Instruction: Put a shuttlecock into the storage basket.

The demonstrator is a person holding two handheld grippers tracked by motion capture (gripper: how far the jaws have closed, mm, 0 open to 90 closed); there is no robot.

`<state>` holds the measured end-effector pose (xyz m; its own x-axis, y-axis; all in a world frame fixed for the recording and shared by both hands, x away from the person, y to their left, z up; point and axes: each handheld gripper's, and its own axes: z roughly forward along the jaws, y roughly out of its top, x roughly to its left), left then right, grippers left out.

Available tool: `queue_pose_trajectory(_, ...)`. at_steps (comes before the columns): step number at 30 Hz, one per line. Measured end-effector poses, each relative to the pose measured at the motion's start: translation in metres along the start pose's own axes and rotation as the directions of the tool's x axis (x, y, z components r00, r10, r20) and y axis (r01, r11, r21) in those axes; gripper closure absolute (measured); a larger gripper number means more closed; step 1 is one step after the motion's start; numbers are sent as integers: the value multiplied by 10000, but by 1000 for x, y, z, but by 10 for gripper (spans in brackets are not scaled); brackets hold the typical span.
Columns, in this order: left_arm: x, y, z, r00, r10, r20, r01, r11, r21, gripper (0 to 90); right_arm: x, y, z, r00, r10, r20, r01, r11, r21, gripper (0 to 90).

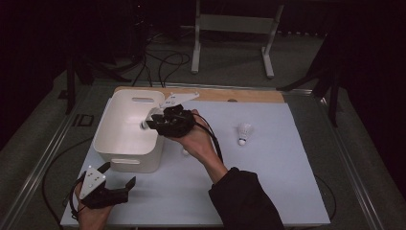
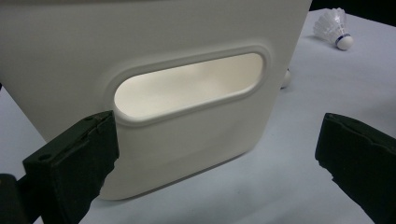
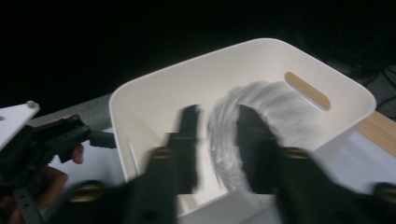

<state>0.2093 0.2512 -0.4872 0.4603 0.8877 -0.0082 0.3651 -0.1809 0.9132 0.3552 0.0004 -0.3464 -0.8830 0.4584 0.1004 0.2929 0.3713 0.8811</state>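
The right gripper [image 3: 217,140], over the white bin [image 1: 107,143], has parted jaws, with a blurred shuttlecock [image 3: 243,126] loose between them. It looks featherlight and crushable (grip the cork, not the skirt). The left gripper [image 1: 118,179] hangs released just before the bin's handle slot.

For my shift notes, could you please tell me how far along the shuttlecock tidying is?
Nothing settled in the white bin shows yet. In hand: the right claw, over the bin, has a blurred shuttlecock between its parted jaws. Left: one shuttlecock lies on the table. The left claw waits open by the bin.
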Motion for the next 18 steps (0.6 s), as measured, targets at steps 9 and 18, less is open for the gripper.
queue_pose_trajectory(9, 0, 0, 0, 10000, 8, -15, -8, 10000, 11, 0, -5, -1, -2, 9986, 320, 417, -322, 9995, 53, 187)
queue_pose_trajectory(18, 0, 0, 0, 10000, -2, -23, 2, 10000, -7, 0, -5, -1, -7, 9990, 168, 410, -166, 9998, -72, 138)
